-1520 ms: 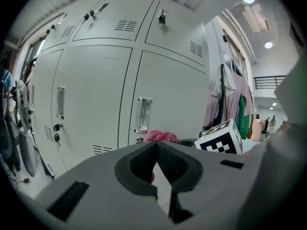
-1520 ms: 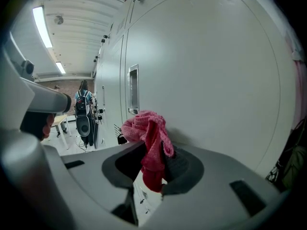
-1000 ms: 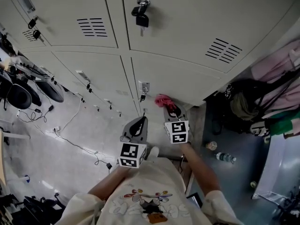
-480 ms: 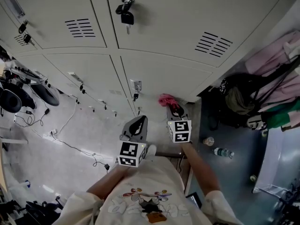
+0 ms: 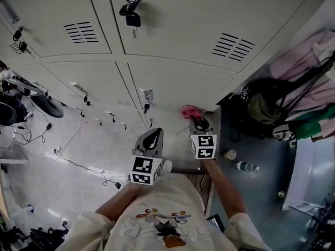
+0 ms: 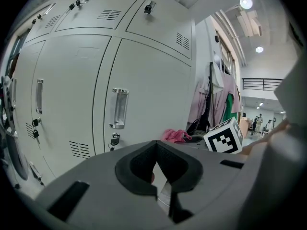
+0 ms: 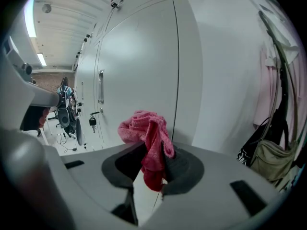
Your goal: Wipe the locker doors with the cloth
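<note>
Your right gripper [image 7: 154, 150] had its jaws pinched on a crumpled pink terry cloth [image 7: 143, 127]. The cloth bunched above the jaw tips, close in front of the pale grey metal locker doors [image 5: 172, 82] near the bank's right end. Whether it touched the metal could not be told. Your left gripper [image 6: 156, 147] hung just beside the right one, jaws pressed together on nothing, and faced a lower door with a chrome handle [image 6: 118, 108].

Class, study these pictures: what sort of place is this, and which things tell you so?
Probably a staff changing or locker room: rows of grey metal lockers, keys hanging in a lock, and clothes and a bag hung beside them.
</note>
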